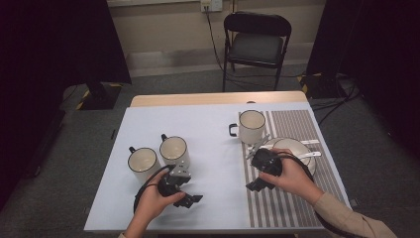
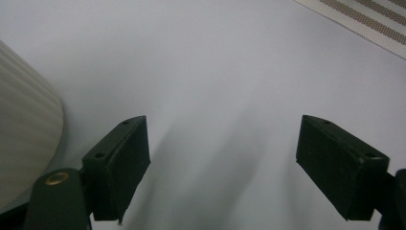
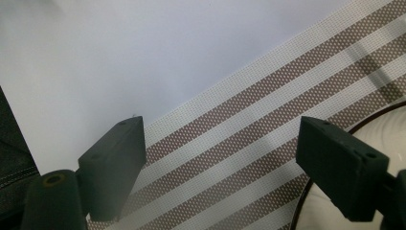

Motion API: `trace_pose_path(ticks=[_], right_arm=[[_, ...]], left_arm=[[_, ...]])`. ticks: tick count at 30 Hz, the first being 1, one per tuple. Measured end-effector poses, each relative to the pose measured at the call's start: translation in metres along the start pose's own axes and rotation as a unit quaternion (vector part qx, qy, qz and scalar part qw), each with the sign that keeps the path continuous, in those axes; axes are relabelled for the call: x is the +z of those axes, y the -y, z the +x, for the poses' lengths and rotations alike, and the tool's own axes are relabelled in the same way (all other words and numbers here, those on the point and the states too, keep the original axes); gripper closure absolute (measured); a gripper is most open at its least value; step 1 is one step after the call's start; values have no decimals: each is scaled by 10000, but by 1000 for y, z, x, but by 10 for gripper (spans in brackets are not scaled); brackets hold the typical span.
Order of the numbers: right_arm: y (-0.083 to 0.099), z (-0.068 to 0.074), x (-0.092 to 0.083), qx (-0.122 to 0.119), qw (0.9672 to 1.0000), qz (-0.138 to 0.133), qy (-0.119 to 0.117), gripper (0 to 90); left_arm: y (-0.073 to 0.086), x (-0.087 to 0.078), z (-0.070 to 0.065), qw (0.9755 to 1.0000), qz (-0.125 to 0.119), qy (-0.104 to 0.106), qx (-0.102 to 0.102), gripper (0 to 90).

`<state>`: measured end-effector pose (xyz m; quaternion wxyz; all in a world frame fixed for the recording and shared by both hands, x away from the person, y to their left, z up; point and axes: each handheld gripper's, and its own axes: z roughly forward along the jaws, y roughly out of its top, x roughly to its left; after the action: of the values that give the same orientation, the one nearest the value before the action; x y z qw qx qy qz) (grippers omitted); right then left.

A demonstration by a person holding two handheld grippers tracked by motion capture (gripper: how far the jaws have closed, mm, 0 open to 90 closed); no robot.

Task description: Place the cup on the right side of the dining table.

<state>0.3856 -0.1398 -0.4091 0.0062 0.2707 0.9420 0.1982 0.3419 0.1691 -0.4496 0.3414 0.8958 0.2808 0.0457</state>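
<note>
Three white mugs with dark rims stand on the table: one [image 1: 142,162] and another [image 1: 174,149] at the left, a third [image 1: 251,126] at the edge of the striped placemat [image 1: 292,198]. A dark-rimmed white plate [image 1: 294,145] lies on the mat, partly under the right hand. My left gripper [image 1: 190,200] lies low on the white cover in front of the two left mugs, jaws open and empty [image 2: 222,167]. A cream ribbed mug wall [image 2: 24,139] sits at its left. My right gripper [image 1: 256,185] hovers over the mat's left edge, open and empty [image 3: 220,167], with the plate rim [image 3: 383,112] beside its right jaw.
Cutlery [image 1: 311,153] lies beside the plate at the right. A black folding chair [image 1: 256,42] stands beyond the far edge of the table [image 1: 218,98]. Bare white cover [image 1: 208,124] stretches between the mugs. Cables trail on the floor at the right.
</note>
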Motion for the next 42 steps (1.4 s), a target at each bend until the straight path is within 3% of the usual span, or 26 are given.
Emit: trace_pose_path(ticks=[20,42], right_arm=[[16,5,4,29,9998,-66,-172,169],[33,9,8,-34,9998,-73,-194,169]], left_arm=[[7,1,2,9999,106,-18,1,184],[9,0,1,9998,160,-60,38,184]])
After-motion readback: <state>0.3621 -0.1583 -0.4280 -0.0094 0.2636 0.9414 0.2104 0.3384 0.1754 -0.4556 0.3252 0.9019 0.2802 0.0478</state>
